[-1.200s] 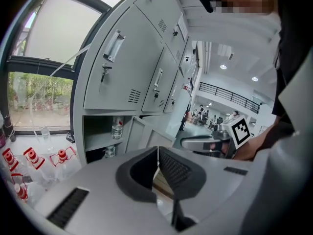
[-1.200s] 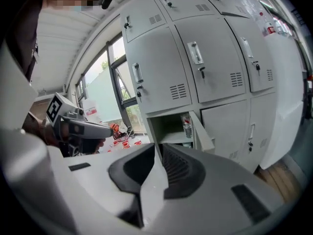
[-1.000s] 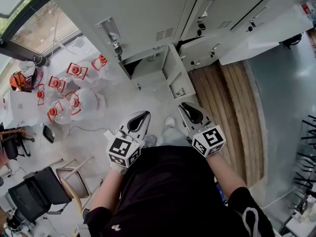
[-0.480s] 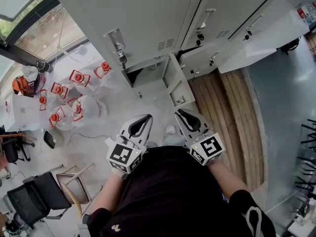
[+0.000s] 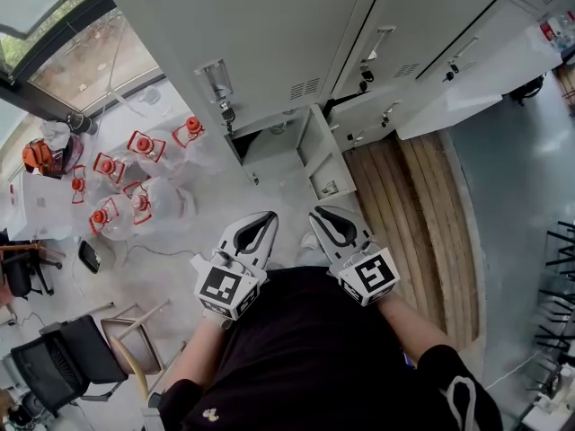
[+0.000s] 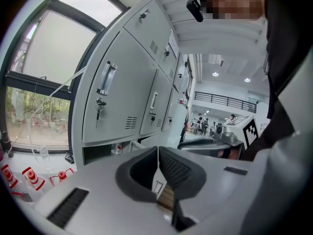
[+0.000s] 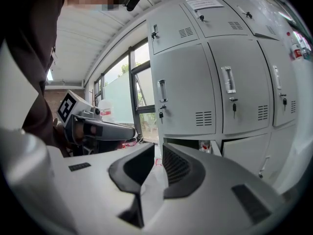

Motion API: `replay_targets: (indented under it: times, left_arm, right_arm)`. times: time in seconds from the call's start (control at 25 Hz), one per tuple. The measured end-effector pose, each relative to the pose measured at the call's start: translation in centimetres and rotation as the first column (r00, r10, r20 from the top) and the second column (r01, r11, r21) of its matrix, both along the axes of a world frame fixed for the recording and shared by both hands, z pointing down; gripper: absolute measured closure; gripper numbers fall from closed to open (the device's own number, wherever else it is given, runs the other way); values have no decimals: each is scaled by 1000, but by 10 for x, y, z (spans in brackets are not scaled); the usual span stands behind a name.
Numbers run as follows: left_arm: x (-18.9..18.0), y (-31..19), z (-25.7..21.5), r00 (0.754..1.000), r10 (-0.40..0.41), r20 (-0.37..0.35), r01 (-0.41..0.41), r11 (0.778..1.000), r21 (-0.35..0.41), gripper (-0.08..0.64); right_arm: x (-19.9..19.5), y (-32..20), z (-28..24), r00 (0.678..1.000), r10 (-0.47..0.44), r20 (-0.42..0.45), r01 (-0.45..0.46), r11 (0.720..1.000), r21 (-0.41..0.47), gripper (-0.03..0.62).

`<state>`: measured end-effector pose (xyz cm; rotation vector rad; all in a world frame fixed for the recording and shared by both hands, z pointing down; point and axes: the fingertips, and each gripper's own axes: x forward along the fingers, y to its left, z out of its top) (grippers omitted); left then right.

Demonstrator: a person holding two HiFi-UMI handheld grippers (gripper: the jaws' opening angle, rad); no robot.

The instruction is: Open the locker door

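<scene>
A bank of grey lockers [image 5: 269, 25] fills the top of the head view. One tall closed door carries a handle [image 5: 214, 79] with a key [image 5: 226, 110] below it. Beneath it a low compartment [image 5: 269, 137] stands open, its small door [image 5: 325, 155] swung outward. My left gripper [image 5: 268, 215] and right gripper [image 5: 317, 212] hover side by side over the floor, short of the lockers, both shut and empty. In the left gripper view the left gripper [image 6: 157, 150] faces the closed door's handle [image 6: 106, 77]. The right gripper [image 7: 157, 153] faces closed doors with handles [image 7: 162, 90].
Several clear water jugs with red caps [image 5: 135, 178] lie on the floor at the left, by a window [image 5: 72, 52]. Chairs [image 5: 63, 357] stand at lower left. A wooden platform [image 5: 413, 205] runs along the right, with a white counter [image 5: 485, 70] beyond it.
Both grippers have risen a little. The right one has drifted left toward the left gripper and rolled slightly. The jaws stayed shut.
</scene>
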<state>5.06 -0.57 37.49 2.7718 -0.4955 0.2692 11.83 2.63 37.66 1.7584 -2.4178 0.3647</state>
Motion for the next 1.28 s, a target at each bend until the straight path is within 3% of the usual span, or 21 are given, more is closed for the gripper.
replay_targets:
  times: [0.4, 0.64, 1.28]
  left_arm:
    - [1, -3, 1, 1000, 7, 8, -7, 1000, 3, 537]
    - [4, -1, 4, 1000, 8, 15, -8, 1000, -11, 537]
    - [12, 6, 9, 999, 18, 32, -17, 1000, -27, 537]
  right_arm:
    - [-3, -3, 6, 999, -20, 27, 21, 1000, -18, 529]
    - [8, -2, 9, 998, 27, 50, -26, 1000, -16, 529]
    - [17, 3, 13, 998, 29, 62, -28, 999, -17, 529]
